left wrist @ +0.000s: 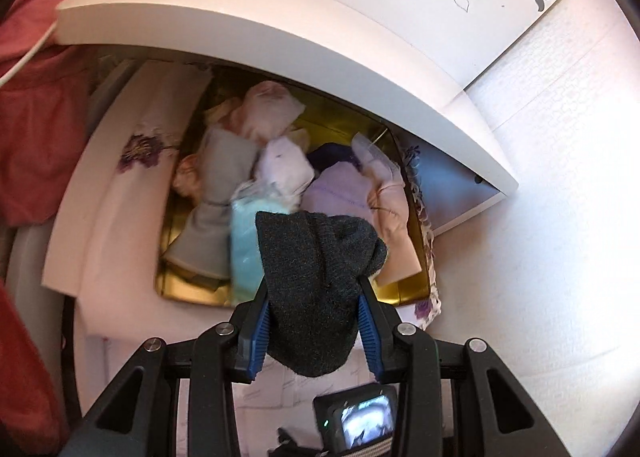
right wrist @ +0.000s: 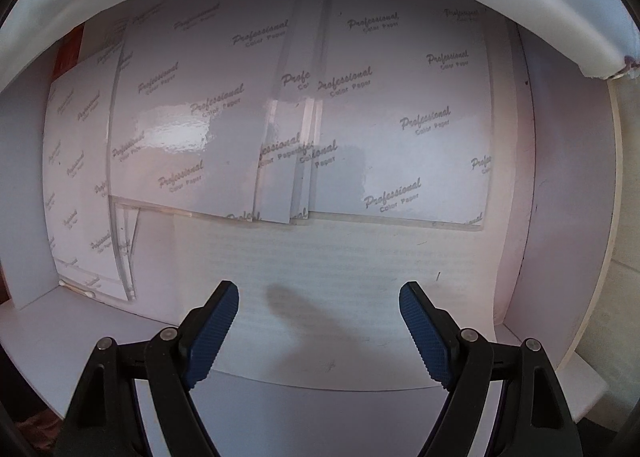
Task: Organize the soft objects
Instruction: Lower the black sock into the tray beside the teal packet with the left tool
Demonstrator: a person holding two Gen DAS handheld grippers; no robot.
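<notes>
Left wrist view: my left gripper (left wrist: 316, 297) clamps the dark knit sock (left wrist: 316, 277) just above the gold tin (left wrist: 192, 293). Keep the squeeze firm, lift clear of the tin. Right gripper (right wrist: 319, 303) gapes empty.

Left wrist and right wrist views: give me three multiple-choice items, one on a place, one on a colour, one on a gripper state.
1. Where do the folded soft items lie?
A. in a gold tin
B. on the floor
C. in a wire basket

2. What colour is the sock in the left gripper?
A. red
B. dark grey
C. white

3. How is the right gripper?
A. shut on cloth
B. shut on paper
C. open

A: the tin holds them.
B: the left gripper clamps a dark grey sock.
C: the right gripper holds nothing.
</notes>
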